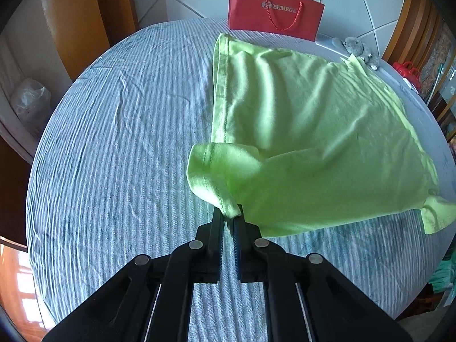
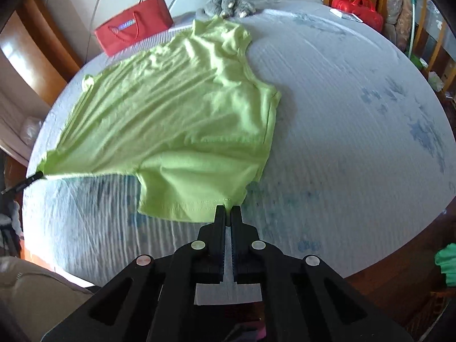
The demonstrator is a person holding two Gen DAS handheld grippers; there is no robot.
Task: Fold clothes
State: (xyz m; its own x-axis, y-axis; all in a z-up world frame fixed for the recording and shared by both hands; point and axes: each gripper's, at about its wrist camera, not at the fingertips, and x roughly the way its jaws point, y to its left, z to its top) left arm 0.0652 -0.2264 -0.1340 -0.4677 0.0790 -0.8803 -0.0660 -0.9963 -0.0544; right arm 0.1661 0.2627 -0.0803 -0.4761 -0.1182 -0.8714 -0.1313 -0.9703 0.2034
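A lime green T-shirt (image 1: 307,142) lies spread on a bed with a blue-white striped sheet (image 1: 119,148). My left gripper (image 1: 229,213) is shut on a bunched hem corner of the shirt, lifted a little off the sheet. In the right wrist view the shirt (image 2: 176,114) stretches across the bed. My right gripper (image 2: 228,212) is shut on the hem of the near sleeve. The left gripper's tip (image 2: 34,176) shows at the far left, pulling the shirt's corner taut.
A red paper bag (image 1: 275,11) stands at the head of the bed against a white padded headboard. A grey plush toy (image 2: 228,7) lies by the shirt's far end. A red basket (image 2: 359,11) sits at the bed's right edge. Wooden furniture surrounds the bed.
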